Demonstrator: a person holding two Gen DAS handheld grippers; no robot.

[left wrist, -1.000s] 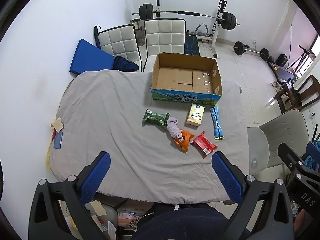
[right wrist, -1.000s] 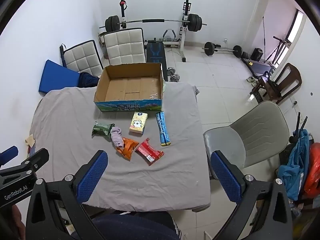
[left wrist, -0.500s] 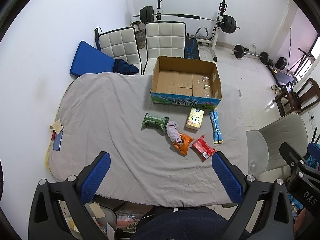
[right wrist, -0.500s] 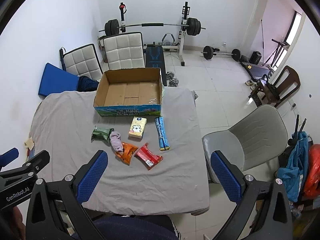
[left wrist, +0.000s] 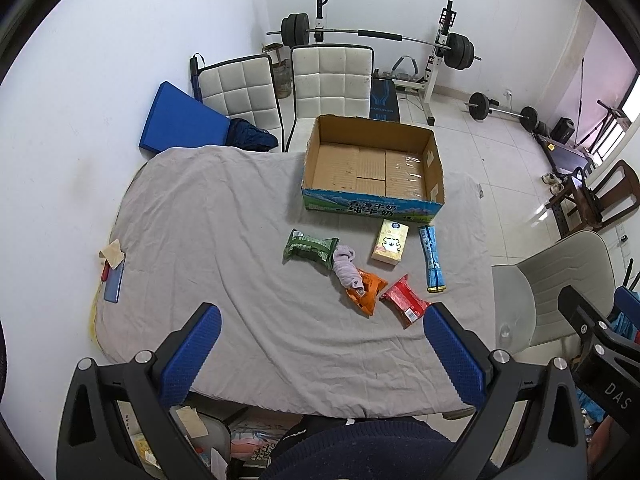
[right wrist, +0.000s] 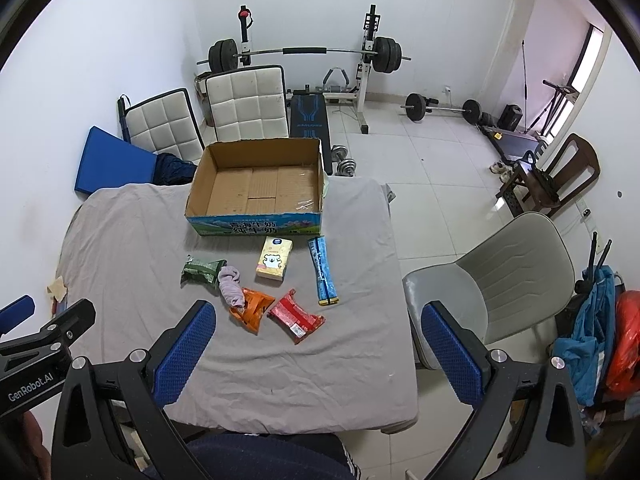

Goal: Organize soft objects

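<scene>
Gym gear and chairs ring a table (left wrist: 208,216) under grey cloth; its cardboard box (left wrist: 374,166) holds nothing, with the packets (left wrist: 310,244) and sock (left wrist: 346,266) lying just before it. Both grippers, left (left wrist: 320,344) and right (right wrist: 316,340), hang spread wide, now slightly higher than before

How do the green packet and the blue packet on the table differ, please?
The green packet is short and plump; the blue packet is long and slim. The green packet lies crosswise, touching the sock; the blue packet points toward the box and lies alone. Both rest flat on the grey cloth.
</scene>
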